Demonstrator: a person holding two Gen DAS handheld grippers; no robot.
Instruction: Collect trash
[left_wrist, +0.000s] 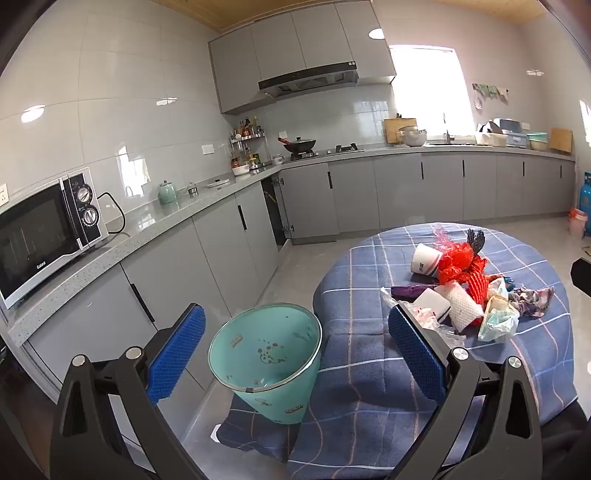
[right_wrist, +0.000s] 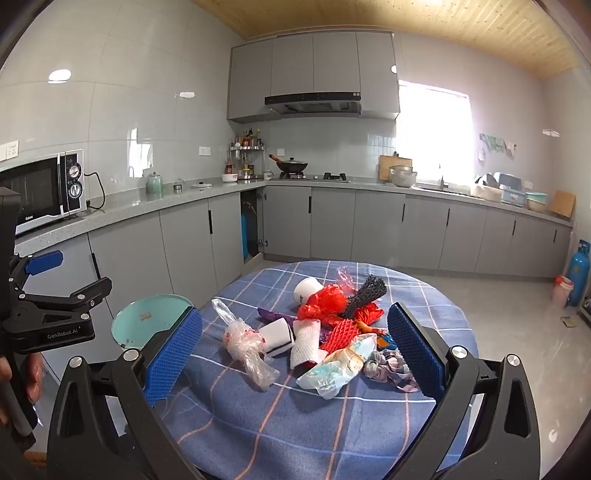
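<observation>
Left wrist view: left gripper (left_wrist: 295, 354) was spread wide, holding nothing. The teal bin (left_wrist: 267, 360) sat right between the blue pads (left_wrist: 177, 356), tilted, mouth toward the camera, touching neither pad. It stood beside the table edge, against the hanging blue checked tablecloth (left_wrist: 369, 295). The trash pile (left_wrist: 469, 291) lay on the table up and right of the right-hand pad, clear of the fingers: white paper cup (left_wrist: 424, 260) on its side, red plastic bag (left_wrist: 458, 260), red foam net (left_wrist: 478, 282), white foam net (left_wrist: 461, 306), crumpled clear plastic (left_wrist: 428, 319) just behind the pad tip. Microwave (left_wrist: 44, 236) on the grey counter far left, well apart. Gripper pointed forward and a bit down over the bin.

Right wrist view: right gripper (right_wrist: 295, 350) also spread wide, empty. The pile lay on the table between and just beyond its pads (right_wrist: 173, 354): clear plastic bag (right_wrist: 247, 345) nearest the left-hand pad, white foam net (right_wrist: 304, 343) in the middle, a pale printed wrapper (right_wrist: 338, 365) in front, patterned cloth scrap (right_wrist: 388, 367) next to the right-hand pad. Whether any pad touched trash, cannot tell. Red bag (right_wrist: 327, 302), cup (right_wrist: 308, 290) and a dark foam net (right_wrist: 365, 295) lay farther back. The bin (right_wrist: 151, 319) showed left, partly hidden behind the left-hand pad. The left gripper (right_wrist: 55, 295) hung at the far left above the bin, fingers apart, the person's hand (right_wrist: 33, 380) on its handle. Right gripper was level, aimed across the table.
</observation>
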